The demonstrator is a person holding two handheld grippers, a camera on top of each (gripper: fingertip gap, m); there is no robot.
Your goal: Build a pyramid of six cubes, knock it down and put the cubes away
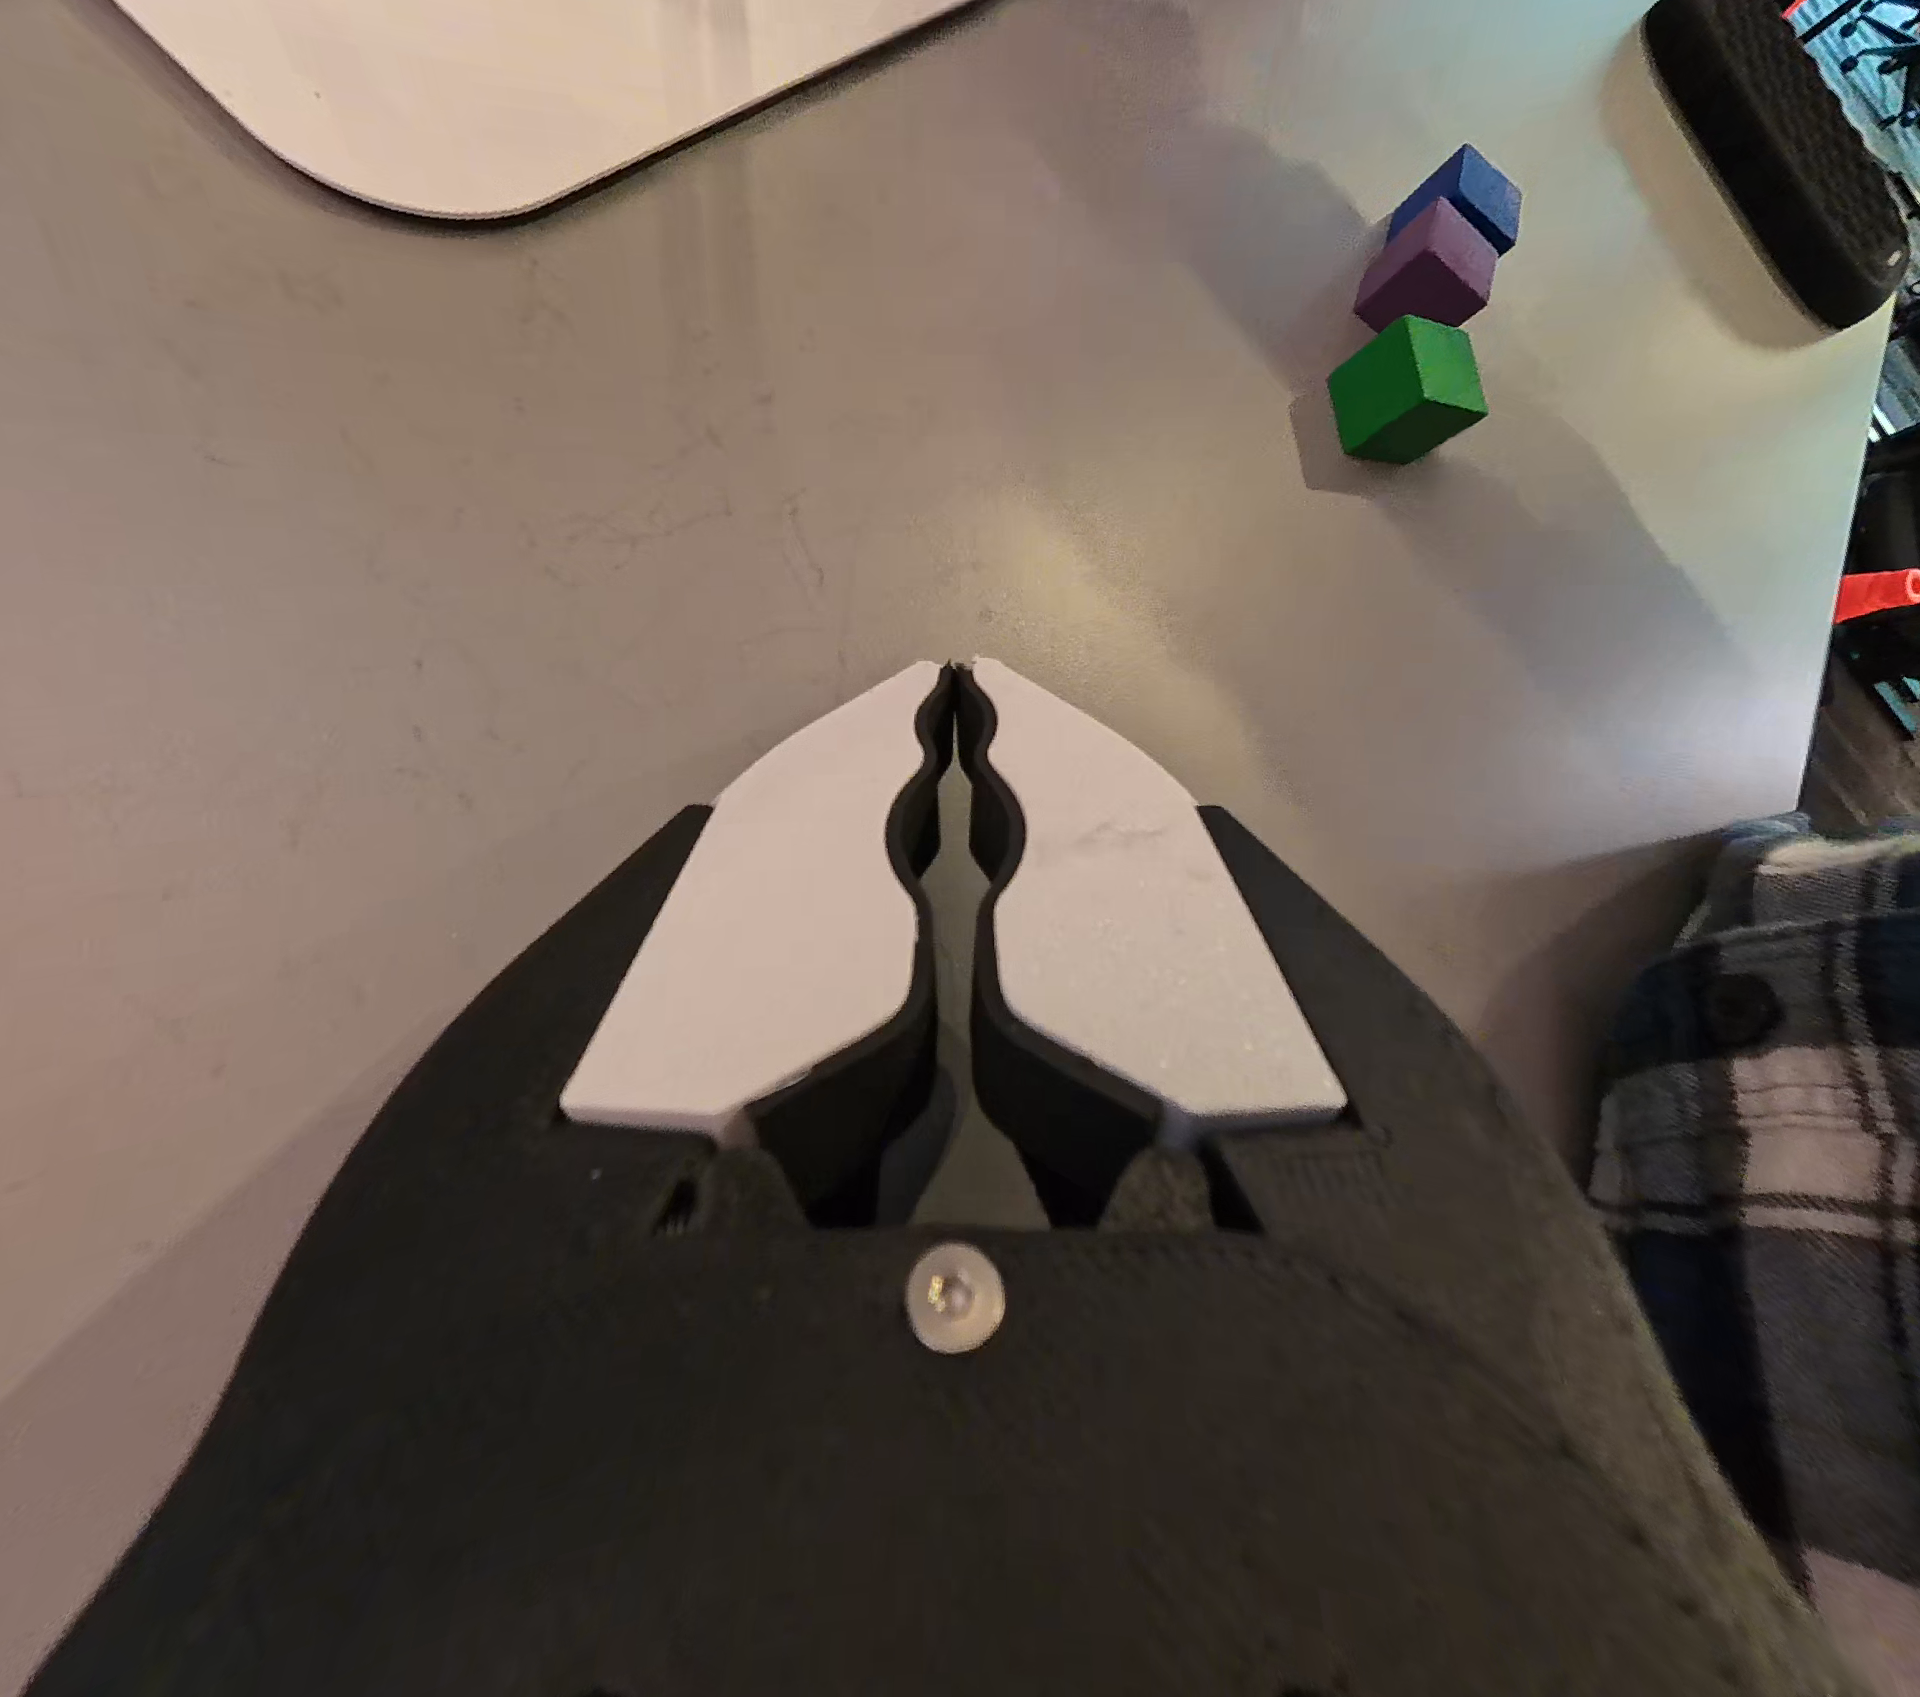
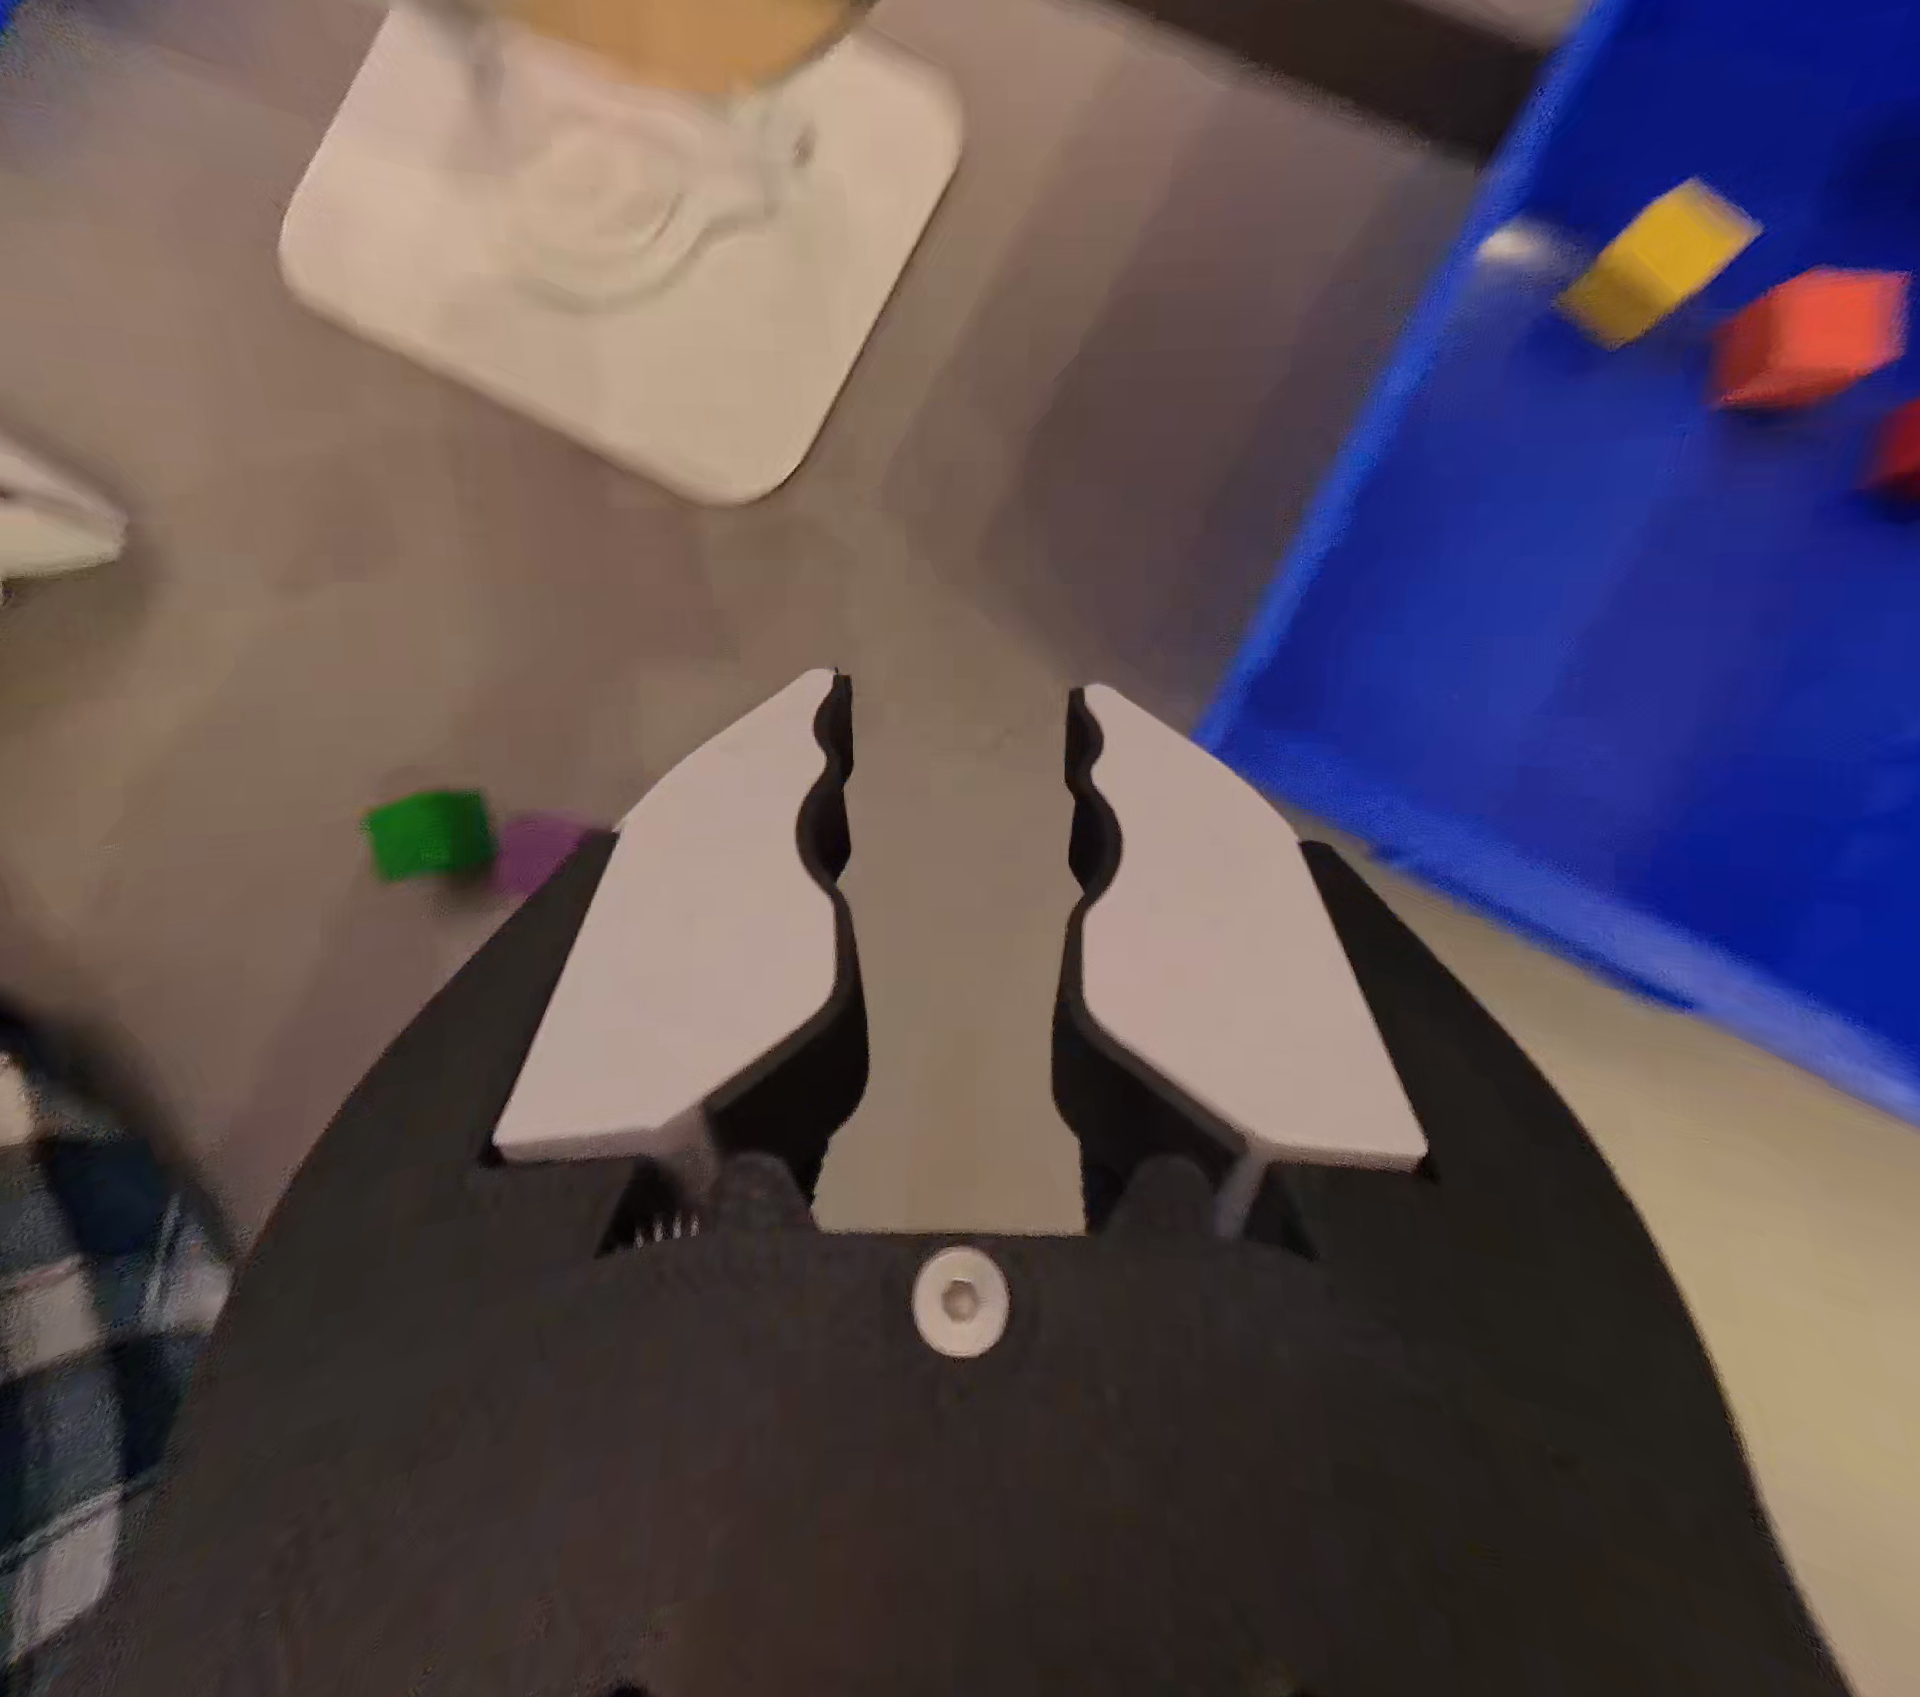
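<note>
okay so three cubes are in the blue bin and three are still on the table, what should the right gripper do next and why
Probably swing the right gripper left toward the green cube. Its jaws stand open with nothing between them, and the green cube, purple cube and blue cube sit on the table, while the yellow cube and red cubes lie in the blue bin.

The worktop (image 1: 727, 400) is plain grey. On it, near a white stand base (image 1: 520, 6), sit a green cube (image 1: 1408, 390), a purple cube (image 1: 1429, 265) and a dark blue cube (image 1: 1465, 193). The bright blue bin (image 2: 1558, 608) holds a yellow cube (image 2: 1657, 260) and a red-orange cube (image 2: 1808, 338). The sleeve (image 1: 1756, 1076) is blue-and-white plaid.
</note>
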